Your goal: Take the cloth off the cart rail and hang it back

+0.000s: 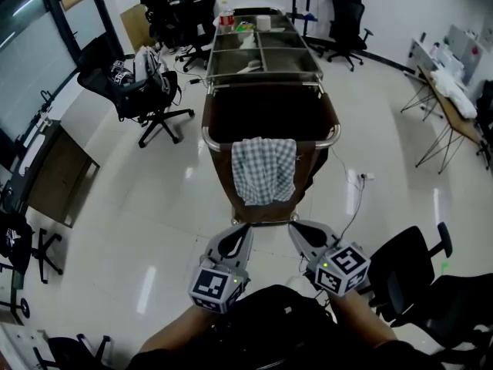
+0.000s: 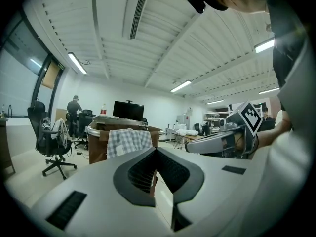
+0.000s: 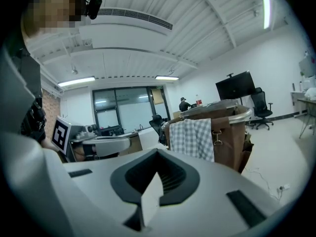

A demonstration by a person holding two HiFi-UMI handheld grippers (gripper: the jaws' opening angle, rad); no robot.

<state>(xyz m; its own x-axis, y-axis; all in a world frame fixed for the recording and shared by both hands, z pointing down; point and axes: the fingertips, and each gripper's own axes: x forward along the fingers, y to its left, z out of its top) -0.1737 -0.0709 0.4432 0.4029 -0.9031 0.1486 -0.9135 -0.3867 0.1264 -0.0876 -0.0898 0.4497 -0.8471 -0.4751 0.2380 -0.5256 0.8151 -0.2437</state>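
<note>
One cloth (image 1: 263,169), one cart (image 1: 206,139), two tongs (image 1: 240,230) (image 1: 299,227).

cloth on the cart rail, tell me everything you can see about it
The cloth looks like thin woven fabric in a grey and white check. It hangs draped over the cart's metal rail at the near end, roughly centred. Its front flap falls against the brown bag below, softly wrinkled, with an uneven lower edge. Only the rail and bag touch it; the left tongs and right tongs are short of it, shut and empty.
</note>
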